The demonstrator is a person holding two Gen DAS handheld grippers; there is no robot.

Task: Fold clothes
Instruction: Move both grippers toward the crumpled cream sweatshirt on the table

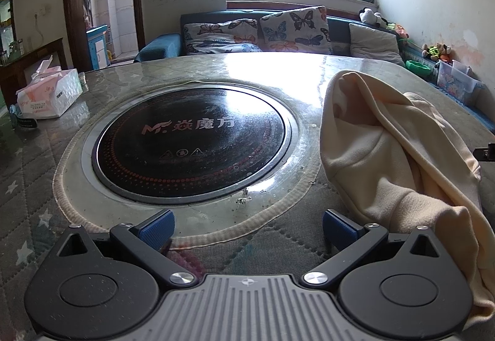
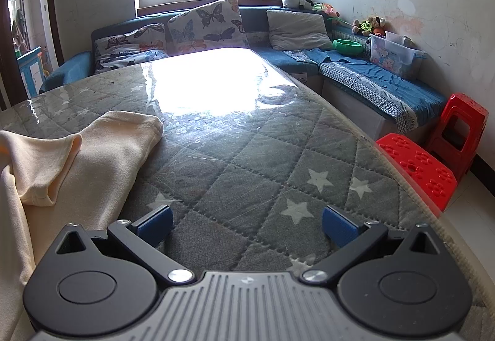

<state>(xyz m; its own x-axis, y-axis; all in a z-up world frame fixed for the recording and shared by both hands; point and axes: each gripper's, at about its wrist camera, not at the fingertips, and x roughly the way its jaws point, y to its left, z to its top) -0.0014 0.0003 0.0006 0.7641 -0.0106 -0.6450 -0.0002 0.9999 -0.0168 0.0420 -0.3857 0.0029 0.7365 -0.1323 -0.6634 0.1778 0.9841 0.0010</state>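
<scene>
A cream fleece garment [image 1: 396,155] lies crumpled on the table at the right of the left wrist view. It also shows at the left of the right wrist view [image 2: 62,164]. My left gripper [image 1: 247,231] is open and empty, low over the table, with the garment just past its right finger. My right gripper [image 2: 247,228] is open and empty over the grey quilted star-print table cover [image 2: 263,180], with the garment beside its left finger.
A round black induction cooktop [image 1: 191,140] is set into the table centre. A tissue box [image 1: 49,93] stands at the far left. A blue sofa with butterfly cushions [image 2: 201,25] lies beyond the table. Red plastic stools [image 2: 427,168] stand past the table's right edge.
</scene>
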